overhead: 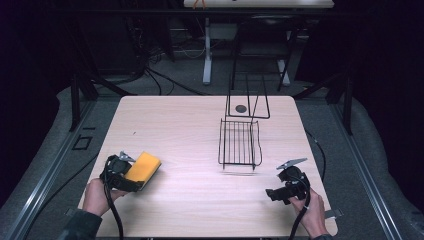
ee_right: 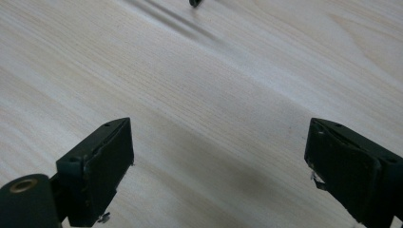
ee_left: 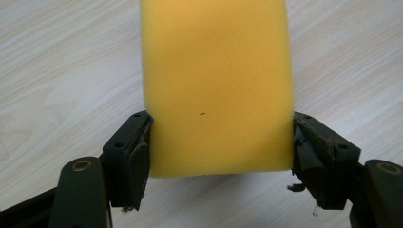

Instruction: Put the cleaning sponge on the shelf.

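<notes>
The left gripper [ee_left: 221, 142] was clamped across the short width of a yellow rectangular foam sponge [ee_left: 216, 85], whose long axis ran straight out ahead of its fingers. The right gripper [ee_right: 218, 166] stood with jaws wide apart over bare table, well apart from the sponge.

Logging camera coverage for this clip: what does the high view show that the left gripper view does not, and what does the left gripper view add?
High view alone: the black wire rack mid-table, the right gripper open and empty near the table's front right corner, and both hands. Left gripper view alone: each jaw pressed against a side of the yellow sponge, plus a small dark speck on its face. Both: the left gripper holding the sponge over the wooden table.
</notes>
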